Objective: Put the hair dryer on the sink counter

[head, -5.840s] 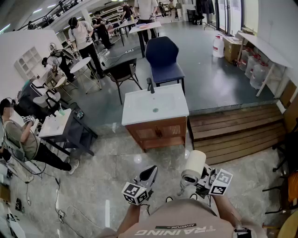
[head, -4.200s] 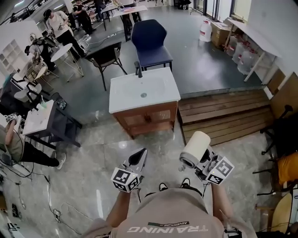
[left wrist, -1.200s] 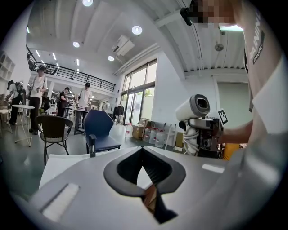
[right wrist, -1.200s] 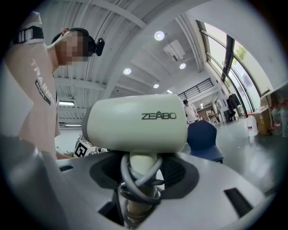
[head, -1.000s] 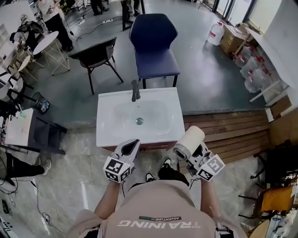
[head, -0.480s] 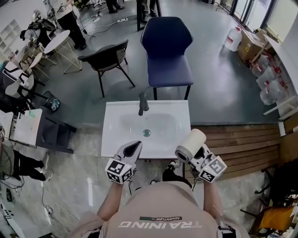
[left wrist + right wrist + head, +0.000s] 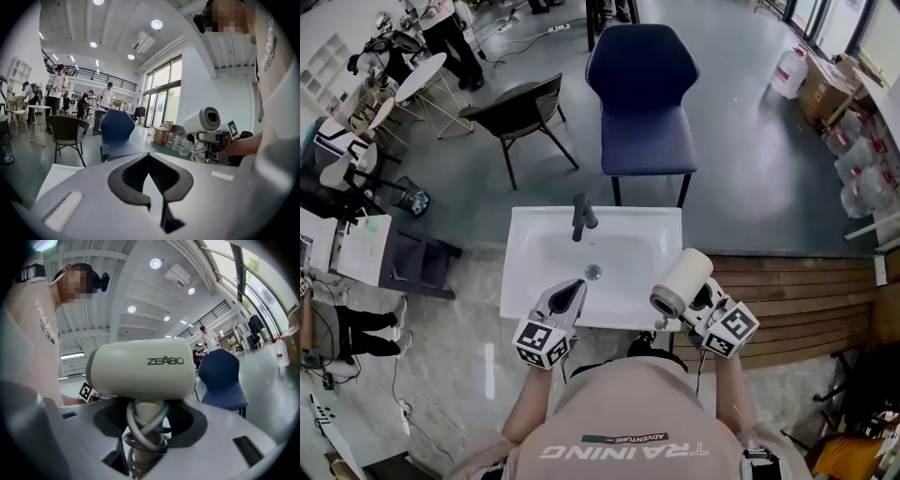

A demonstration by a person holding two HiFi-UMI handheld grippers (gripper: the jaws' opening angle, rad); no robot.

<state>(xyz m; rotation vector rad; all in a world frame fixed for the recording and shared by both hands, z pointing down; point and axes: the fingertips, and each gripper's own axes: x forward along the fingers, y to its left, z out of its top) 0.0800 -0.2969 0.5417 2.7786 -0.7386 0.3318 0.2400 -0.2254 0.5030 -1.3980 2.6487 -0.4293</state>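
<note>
1. Grey floor all round, and in the middle of the head view stands the white sink counter [image 7: 523, 272], with its dark faucet [image 7: 580, 217] at the back edge and the drain [image 7: 593, 273] in the basin.
2. Behind the counter sits a blue chair [image 7: 642, 103]. A dark chair [image 7: 525, 108] stands behind and to the left, and wooden steps [image 7: 787, 300] run along the counter's right side.
3. Over the counter's front right corner, the right gripper [image 7: 698, 300] carries the hair dryer [image 7: 682, 281], with the cream barrel pointing up and toward the person.
4. Right gripper view: the jaws pinch the hair dryer's [image 7: 145, 369] handle just under the barrel, and a grey cord [image 7: 143, 427] is looped round that handle.
5. The dryer is up in the gripper, not lying on the counter top.
6. The left gripper [image 7: 577, 286] hovers over the counter's front edge, left of the drain.
7. Left gripper view: the left gripper's [image 7: 149, 157] jaws are pressed together tip to tip, with nothing between them.
8. That same view catches the hair dryer [image 7: 202, 121] off to the right, well apart from the left gripper.
</note>
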